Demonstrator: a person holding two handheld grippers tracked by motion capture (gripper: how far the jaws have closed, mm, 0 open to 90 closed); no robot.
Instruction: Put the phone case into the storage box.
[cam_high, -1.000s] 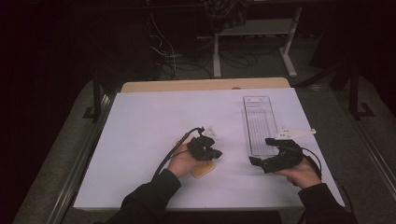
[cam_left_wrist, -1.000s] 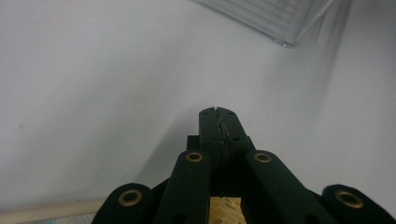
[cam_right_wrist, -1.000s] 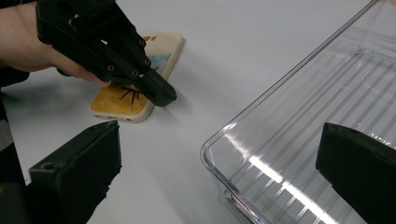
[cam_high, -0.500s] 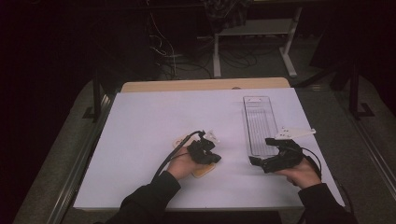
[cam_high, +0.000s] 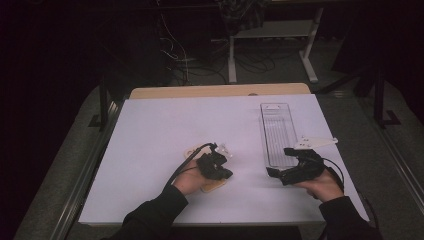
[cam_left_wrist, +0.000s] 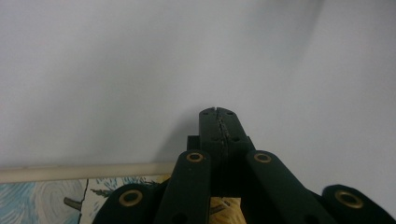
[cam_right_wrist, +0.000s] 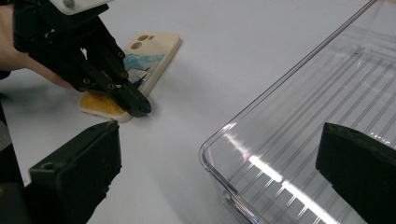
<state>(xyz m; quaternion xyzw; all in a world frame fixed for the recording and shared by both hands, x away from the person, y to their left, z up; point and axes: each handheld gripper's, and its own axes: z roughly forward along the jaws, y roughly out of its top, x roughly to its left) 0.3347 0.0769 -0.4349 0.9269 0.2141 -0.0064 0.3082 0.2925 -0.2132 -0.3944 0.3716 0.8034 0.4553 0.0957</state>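
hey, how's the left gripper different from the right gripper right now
The left gripper has its jaws shut together, tips down at the edge of the phone case. The right gripper has its jaws wide apart, straddling the near corner of the clear tray, not pressing it. Both are black and hand-held.

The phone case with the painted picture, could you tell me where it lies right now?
The phone case lies flat on the white table, under the left tongs, left of the clear tray.
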